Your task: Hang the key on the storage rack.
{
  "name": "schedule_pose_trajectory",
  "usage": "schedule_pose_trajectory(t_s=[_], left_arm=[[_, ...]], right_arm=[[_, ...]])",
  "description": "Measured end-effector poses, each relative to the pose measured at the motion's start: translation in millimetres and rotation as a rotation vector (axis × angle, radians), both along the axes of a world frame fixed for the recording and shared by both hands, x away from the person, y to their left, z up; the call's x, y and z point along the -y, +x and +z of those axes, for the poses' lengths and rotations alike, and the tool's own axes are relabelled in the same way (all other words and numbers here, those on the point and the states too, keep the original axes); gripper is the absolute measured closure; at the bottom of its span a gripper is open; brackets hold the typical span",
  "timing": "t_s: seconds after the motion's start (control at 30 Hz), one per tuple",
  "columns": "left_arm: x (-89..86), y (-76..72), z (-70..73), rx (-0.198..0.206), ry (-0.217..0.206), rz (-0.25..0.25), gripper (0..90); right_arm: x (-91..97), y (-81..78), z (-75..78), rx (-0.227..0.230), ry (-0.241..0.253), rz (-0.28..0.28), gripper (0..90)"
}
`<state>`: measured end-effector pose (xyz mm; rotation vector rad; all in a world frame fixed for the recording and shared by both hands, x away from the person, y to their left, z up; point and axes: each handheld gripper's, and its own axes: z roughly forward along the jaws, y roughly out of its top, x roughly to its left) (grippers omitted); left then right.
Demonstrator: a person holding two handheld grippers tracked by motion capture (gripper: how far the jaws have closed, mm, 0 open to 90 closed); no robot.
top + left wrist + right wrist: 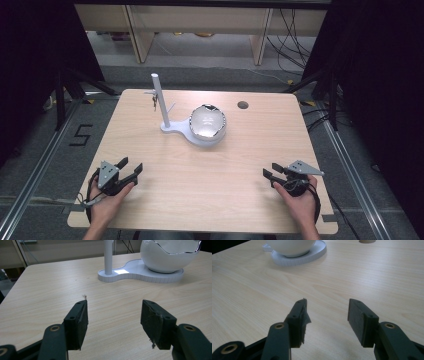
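From the high view, the left hand-held gripper [131,168] rests near the front left corner of the bench [150,200] and the right hand-held gripper [269,176] near the front right corner, each with its jaws spread and nothing between them. The white stand [176,128], with its upright post [159,97] and the egg-shaped bowl [207,123] seated on its base, sits toward the back edge, well apart from both. Something small hangs from a side arm of the post; it is too small to identify. Either hand faces a long reach here, and a hurried approach could knock the tall post sideways.

In the left gripper view, the left hand-held gripper [113,315] is open over bare wood, pointing at the post [108,256] and the flat base [140,273]. The bowl [167,258] has a jagged, shiny rim. It looks smooth and rounded, so I judge the pads may slip off its wall, or tip it out of its seat if they close on the rim alone. Frayed bits on the pads could weaken the hold.

In the right gripper view, the right hand-held gripper [327,315] is likewise open and empty, aimed at the bowl [290,246] on its round base [312,255]. A torn flap hangs off the left-hand pad; that may give an uneven bite. Pushing the base from this side could slide the whole stand across the bench.
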<state>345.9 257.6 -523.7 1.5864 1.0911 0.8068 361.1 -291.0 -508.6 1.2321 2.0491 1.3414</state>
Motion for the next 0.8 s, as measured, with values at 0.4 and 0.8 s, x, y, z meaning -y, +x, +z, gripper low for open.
schedule_pose_trajectory(t_s=[0.4, 0.8], left_arm=[[-0.9, -1.3, -0.6, 0.019, -0.018, 0.010, 38.7], [-1.4, 0.0, 0.2, -0.006, -0.025, 0.018, 40.9]], right_arm=[[5.4, -2.3, -5.2, 0.054, 0.030, -0.056, 47.9], [4.2, -4.0, -4.4, 0.028, 0.060, -0.033, 46.1]])
